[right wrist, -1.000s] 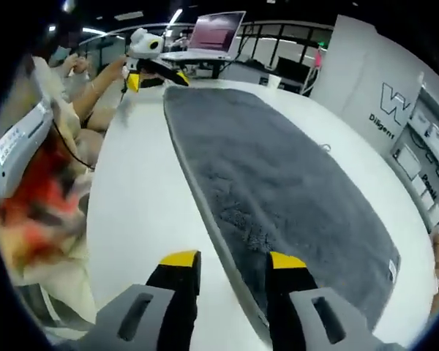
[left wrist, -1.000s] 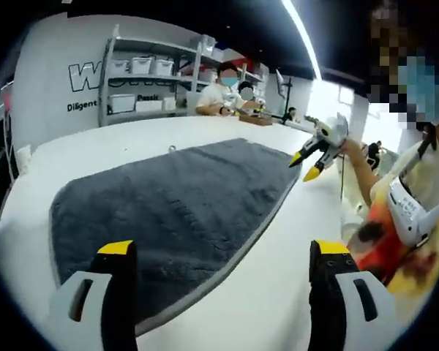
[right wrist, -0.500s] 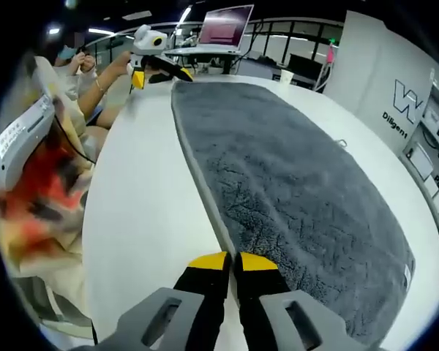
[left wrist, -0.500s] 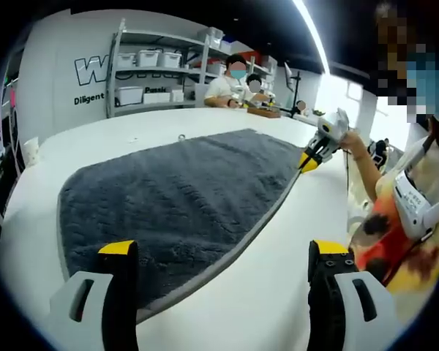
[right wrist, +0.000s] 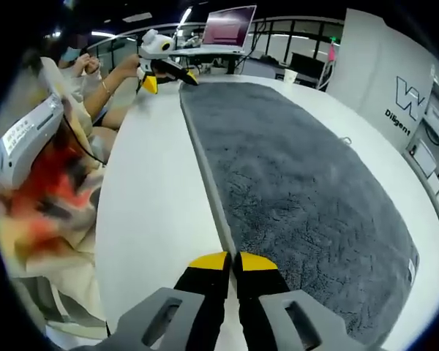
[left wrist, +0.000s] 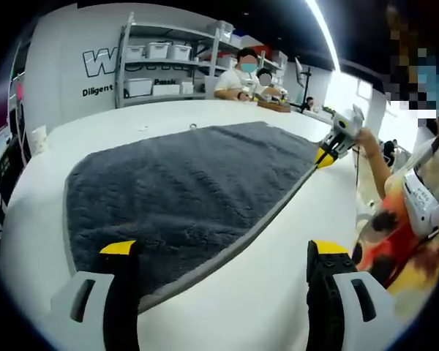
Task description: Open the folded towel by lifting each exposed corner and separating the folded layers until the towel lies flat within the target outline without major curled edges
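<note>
A dark grey towel [left wrist: 183, 194] lies spread along the white table [left wrist: 271, 292], with a paler hem on its near long edge. My left gripper [left wrist: 219, 252] is open wide over one end of the towel, one jaw above the pile and the other above bare table. In the right gripper view the towel [right wrist: 300, 190] runs away from my right gripper [right wrist: 230, 259], which is shut on the hem at the near end. The right gripper [left wrist: 329, 150] also shows at the towel's far corner in the left gripper view. The left gripper [right wrist: 164, 77] hangs open by the far corner.
A person in orange-patterned clothes [right wrist: 44, 190] stands along the table's long side. Shelves with white bins [left wrist: 161, 69] and seated people [left wrist: 241, 77] are beyond the table. A laptop [right wrist: 223, 33] and a cup [right wrist: 288, 75] stand past the towel's far end.
The right gripper's jaws went from apart to shut on the towel's hem a second ago and stay shut. The left gripper stays open; its view has shifted slightly.
</note>
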### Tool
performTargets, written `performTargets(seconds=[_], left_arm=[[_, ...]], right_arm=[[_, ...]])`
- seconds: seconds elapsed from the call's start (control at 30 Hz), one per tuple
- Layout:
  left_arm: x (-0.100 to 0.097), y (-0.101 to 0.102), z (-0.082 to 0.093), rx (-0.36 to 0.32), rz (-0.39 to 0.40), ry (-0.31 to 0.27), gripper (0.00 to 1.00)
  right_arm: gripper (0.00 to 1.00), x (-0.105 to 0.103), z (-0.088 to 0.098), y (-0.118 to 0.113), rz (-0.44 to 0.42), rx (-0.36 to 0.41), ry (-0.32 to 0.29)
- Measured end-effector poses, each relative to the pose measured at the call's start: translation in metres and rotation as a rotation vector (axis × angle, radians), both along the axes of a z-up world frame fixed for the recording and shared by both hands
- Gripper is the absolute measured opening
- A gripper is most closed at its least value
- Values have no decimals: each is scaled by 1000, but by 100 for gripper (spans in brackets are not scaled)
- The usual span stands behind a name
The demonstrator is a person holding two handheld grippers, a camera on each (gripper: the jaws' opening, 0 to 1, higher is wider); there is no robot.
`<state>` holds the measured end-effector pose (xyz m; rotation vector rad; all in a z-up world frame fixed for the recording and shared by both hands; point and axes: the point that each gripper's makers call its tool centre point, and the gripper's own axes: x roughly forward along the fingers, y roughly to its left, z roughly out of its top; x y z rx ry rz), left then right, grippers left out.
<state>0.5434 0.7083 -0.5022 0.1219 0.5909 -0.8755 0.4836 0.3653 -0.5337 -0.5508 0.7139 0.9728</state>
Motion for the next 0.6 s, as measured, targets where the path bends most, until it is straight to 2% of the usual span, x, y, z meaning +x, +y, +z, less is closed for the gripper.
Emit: performTargets(seconds=[0.33, 0.47, 0.57, 0.6], left_arm=[[3, 4, 1, -9, 37, -8, 91], [13, 12, 8, -33, 94, -29, 91], [23, 18, 13, -58, 134, -43, 91], [24, 19, 14, -58, 142, -46, 91]], right_arm=[[0, -1, 1, -2, -7, -5, -8], [9, 4, 9, -10, -60, 7, -40], [16, 15, 25, -23, -175, 123, -66], [18, 17, 27, -26, -197, 138, -70]])
